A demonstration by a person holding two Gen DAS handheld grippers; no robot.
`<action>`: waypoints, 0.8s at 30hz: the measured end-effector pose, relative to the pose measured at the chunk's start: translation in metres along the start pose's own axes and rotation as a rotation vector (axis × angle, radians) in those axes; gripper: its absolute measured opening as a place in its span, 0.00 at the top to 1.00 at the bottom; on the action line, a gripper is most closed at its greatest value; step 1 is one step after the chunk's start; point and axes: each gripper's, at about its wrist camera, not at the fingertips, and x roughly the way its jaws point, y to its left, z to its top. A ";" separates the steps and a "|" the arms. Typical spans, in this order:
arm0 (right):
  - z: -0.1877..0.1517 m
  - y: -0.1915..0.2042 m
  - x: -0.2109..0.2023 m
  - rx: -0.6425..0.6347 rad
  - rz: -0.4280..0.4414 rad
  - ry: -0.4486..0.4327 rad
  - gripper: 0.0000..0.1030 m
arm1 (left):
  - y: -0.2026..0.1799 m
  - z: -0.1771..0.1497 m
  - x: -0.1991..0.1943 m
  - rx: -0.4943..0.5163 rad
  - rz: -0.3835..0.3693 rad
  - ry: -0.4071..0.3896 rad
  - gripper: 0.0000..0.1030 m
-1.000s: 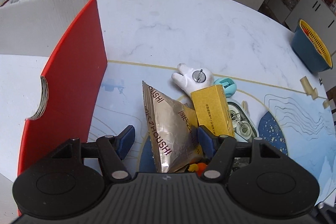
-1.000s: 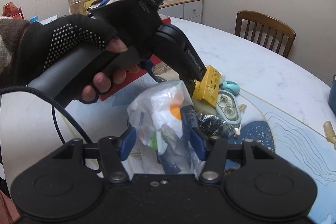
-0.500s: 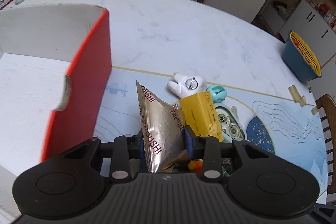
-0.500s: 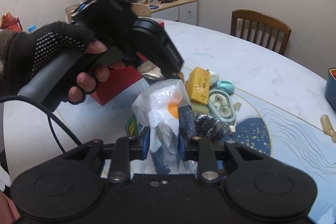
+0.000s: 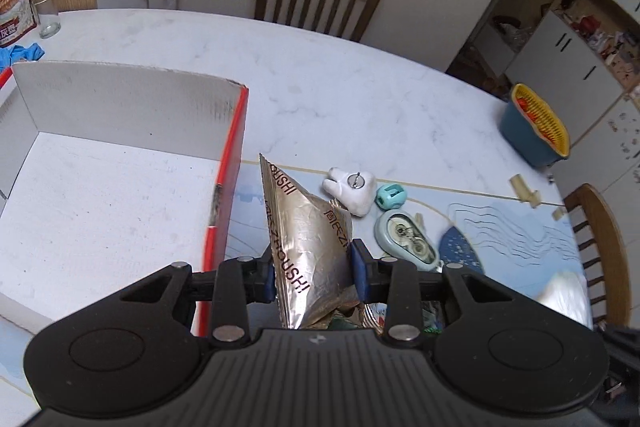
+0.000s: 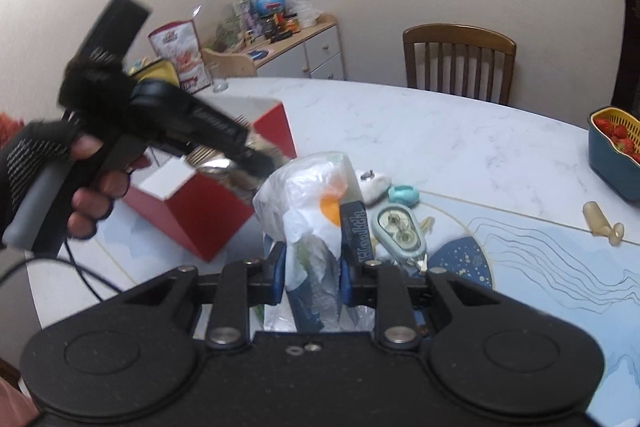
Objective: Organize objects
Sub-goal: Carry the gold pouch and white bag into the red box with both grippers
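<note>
Left tongs (image 5: 313,273) clamped on a silver foil snack pouch (image 5: 306,243), held off the counter (image 5: 360,95) just beside the red-walled open cardboard box (image 5: 120,187). Right tongs (image 6: 312,277) gripping a white plastic-wrapped packet (image 6: 310,211). Jaws of both have just been closing. White tooth-shaped charm (image 5: 354,189), teal correction-tape dispenser (image 5: 404,233) left lying ahead near the counter's middle; blue strawberry basket (image 5: 532,135) at the far right edge.

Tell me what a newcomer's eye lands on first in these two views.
First, the silver foil pouch clamped upright in the left gripper, just right of the open red box. Next, the white plastic bag pinched in the right gripper, with the gloved hand holding the other tool at left. Behind, a blue basket of strawberries sits at the table's right edge.
</note>
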 end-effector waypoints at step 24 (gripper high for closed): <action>0.095 0.113 0.078 0.075 0.034 0.028 0.77 | 0.139 0.024 -0.077 -0.035 -0.020 -0.031 0.66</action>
